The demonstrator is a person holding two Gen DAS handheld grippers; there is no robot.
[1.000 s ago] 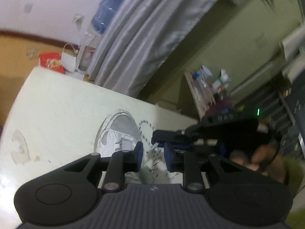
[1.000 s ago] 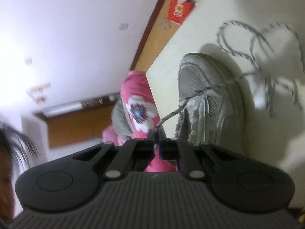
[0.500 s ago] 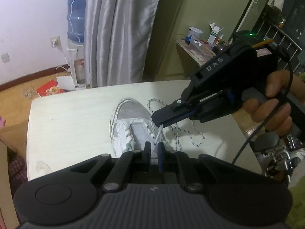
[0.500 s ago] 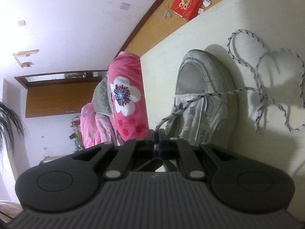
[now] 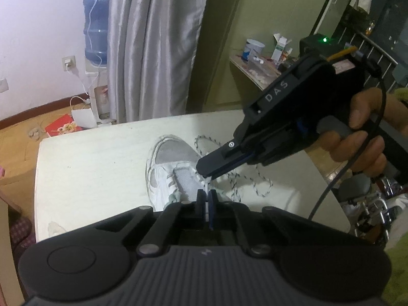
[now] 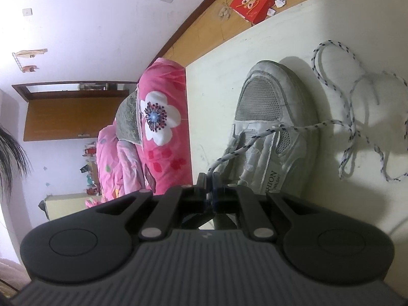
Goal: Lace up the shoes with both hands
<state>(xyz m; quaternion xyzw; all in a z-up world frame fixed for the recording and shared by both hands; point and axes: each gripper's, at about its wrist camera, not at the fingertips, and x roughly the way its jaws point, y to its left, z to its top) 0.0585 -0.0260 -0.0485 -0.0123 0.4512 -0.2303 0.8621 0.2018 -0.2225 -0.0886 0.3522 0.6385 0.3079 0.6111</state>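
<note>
Left claw: closed on the white lace tip. Right claw: closed on the speckled lace just behind that tip. Item: grey-white shoe, on its sole on the pale surface; spare lace looped beside it. Step, as judged: hand-over of the tip between claws, mid-threading. Next: one claw releases; the tip must be aligned with an eyelet.

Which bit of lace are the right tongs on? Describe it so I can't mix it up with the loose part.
Start at the white table and find the grey-white shoe. A speckled lace crosses its tongue and rises taut to the right tongs, which are shut on it. The rest lies slack in loops beside the shoe.
</note>
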